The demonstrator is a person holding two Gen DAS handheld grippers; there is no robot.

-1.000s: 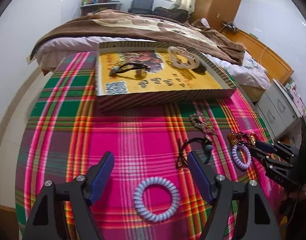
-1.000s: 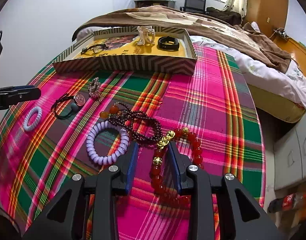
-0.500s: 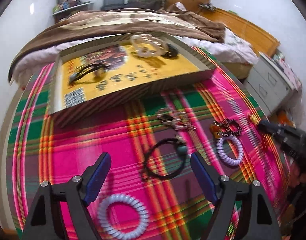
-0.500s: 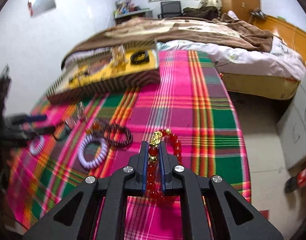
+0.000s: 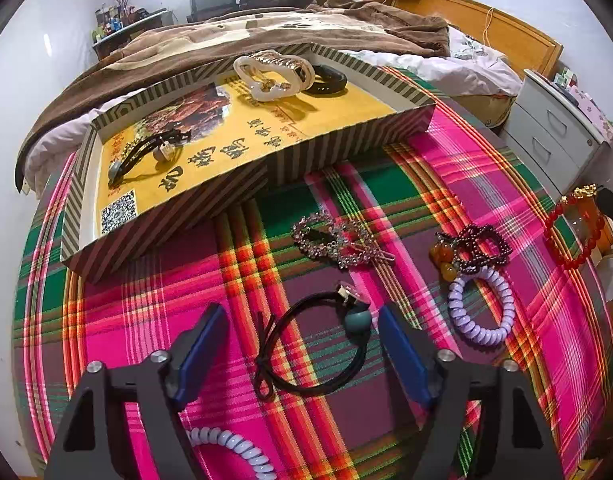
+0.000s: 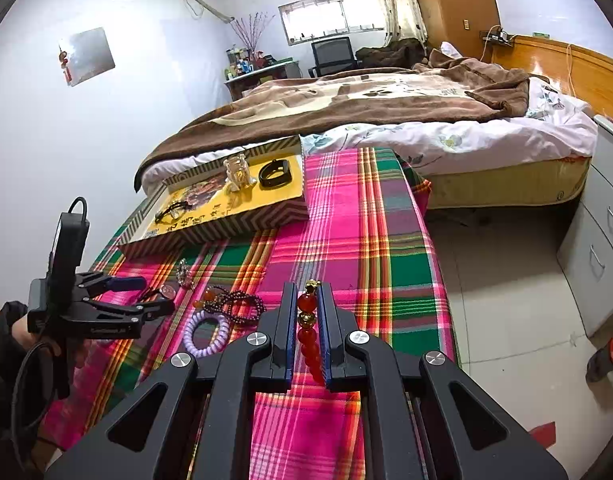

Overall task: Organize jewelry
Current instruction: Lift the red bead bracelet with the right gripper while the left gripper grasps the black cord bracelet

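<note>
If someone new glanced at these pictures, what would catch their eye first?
Probably the loud pink and green plaid cloth scattered with jewelry. Next, the red bead bracelet clamped in the right gripper, lifted off the cloth. Then the left gripper, its jaws closing around a black hair tie, below the striped box with the yellow bottom.

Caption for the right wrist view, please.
Right tongs shut on a red bead bracelet, lifted above the plaid cloth.

Bright daylight from window (image 6: 333,15), sharp focus, fisheye bending, dark corners
</note>
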